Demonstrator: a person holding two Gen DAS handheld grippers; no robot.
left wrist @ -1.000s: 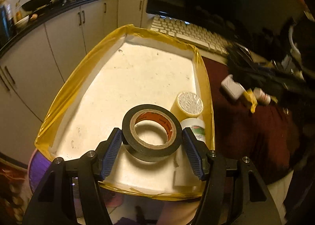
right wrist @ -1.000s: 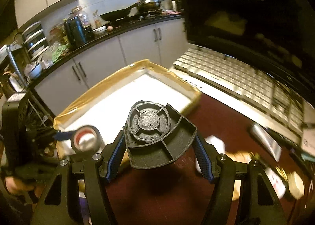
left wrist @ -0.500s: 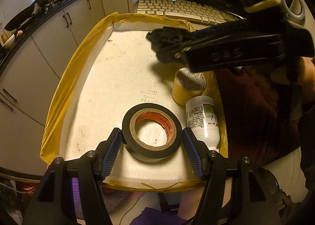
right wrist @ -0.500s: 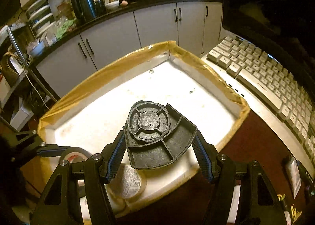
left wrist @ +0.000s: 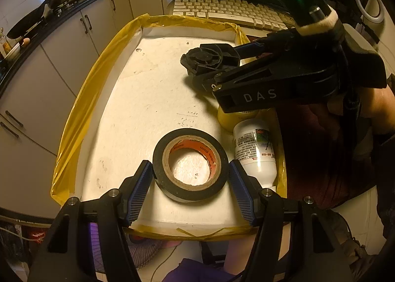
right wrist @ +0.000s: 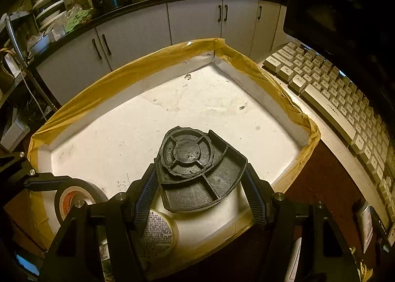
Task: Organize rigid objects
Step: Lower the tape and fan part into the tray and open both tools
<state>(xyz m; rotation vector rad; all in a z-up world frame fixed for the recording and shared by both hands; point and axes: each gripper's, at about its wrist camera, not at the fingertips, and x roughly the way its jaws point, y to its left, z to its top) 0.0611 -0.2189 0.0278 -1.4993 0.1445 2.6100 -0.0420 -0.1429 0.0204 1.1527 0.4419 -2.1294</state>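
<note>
My left gripper (left wrist: 189, 180) is shut on a black tape roll (left wrist: 190, 164) with an orange core, held low over the near end of a white foam tray (left wrist: 138, 114) lined with yellow plastic. My right gripper (right wrist: 201, 189) is shut on a black ribbed plastic part (right wrist: 197, 168) and holds it over the tray's near right part. That part (left wrist: 209, 58) and the right gripper body show in the left wrist view. The tape roll (right wrist: 74, 198) shows at lower left in the right wrist view.
A yellow tape roll (left wrist: 234, 116) and a white bottle (left wrist: 255, 151) lie at the tray's right side. The yellow roll (right wrist: 158, 231) sits under my right gripper. A keyboard (right wrist: 345, 109) and monitor stand beyond the tray. Kitchen cabinets run behind.
My right gripper has carried the black part from over the dark red cloth to over the tray. My left gripper has kept hold of the tape roll and shifted slightly.
</note>
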